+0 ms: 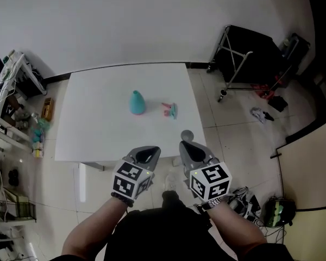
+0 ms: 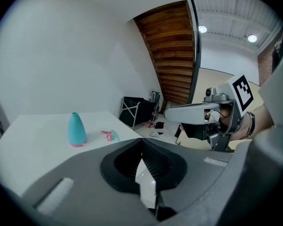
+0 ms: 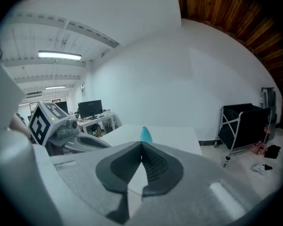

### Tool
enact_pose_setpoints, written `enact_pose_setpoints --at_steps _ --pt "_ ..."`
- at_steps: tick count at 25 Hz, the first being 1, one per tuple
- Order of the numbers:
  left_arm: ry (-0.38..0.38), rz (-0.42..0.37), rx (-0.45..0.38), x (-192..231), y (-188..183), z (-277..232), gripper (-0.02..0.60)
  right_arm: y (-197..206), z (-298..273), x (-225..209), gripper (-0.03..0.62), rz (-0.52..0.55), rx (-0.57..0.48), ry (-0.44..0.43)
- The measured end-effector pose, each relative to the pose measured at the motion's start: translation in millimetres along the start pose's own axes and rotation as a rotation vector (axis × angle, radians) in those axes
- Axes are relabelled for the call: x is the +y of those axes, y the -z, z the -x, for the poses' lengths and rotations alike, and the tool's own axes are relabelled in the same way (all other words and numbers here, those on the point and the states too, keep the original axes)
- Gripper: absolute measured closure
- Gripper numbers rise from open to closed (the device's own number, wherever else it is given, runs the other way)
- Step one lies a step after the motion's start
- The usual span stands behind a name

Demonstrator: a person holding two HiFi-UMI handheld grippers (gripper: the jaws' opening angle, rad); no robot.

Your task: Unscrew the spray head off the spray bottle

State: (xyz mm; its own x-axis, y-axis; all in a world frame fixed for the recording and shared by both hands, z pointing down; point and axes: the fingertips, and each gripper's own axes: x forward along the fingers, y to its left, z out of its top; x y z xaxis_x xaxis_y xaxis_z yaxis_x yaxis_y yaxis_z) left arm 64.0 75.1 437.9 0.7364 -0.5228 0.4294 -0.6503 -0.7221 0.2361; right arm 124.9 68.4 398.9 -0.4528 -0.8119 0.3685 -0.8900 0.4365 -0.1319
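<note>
Judging from how things lie, the step in hand is a reach over the near edge of the white table (image 1: 98, 124), whose top fills the middle of the head view. The teal spray bottle (image 1: 137, 103) stands upright near the centre of that table. A small pink and teal piece (image 1: 170, 110), which looks like the spray head, lies on its side just right of the bottle and apart from it. Whether it is already unscrewed is only a guess, though the bottle's tip looks bare. The left gripper (image 1: 146, 152) and the right gripper (image 1: 188, 144) hang side by side low in the frame, short of both things, each with its jaws pressed together on nothing. To do this well, both claws would need to spread before they arrive: the left low on the bottle's wide body to steady it, the right at the narrow top, neither knocking the light cone over
</note>
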Motion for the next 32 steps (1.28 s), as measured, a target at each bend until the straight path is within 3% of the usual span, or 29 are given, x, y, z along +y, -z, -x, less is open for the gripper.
enact_pose_setpoints --at_steps 8,15,24,32 --pt "-0.021 0.1 0.069 23 -5 -83 0.522 1 -39 -60 0.602 -0.005 0.066 -0.041" --pt "-0.093 0.245 0.152 52 15 -149 0.476 11 -64 -101 0.602 -0.016 0.135 -0.087" --pt "-0.241 0.258 0.265 94 37 -204 0.456 23 -93 -139 0.602 -0.027 0.2 -0.141" --pt "-0.302 0.279 0.352 104 61 -226 0.448 28 -104 -152 0.602 -0.029 0.222 -0.17"
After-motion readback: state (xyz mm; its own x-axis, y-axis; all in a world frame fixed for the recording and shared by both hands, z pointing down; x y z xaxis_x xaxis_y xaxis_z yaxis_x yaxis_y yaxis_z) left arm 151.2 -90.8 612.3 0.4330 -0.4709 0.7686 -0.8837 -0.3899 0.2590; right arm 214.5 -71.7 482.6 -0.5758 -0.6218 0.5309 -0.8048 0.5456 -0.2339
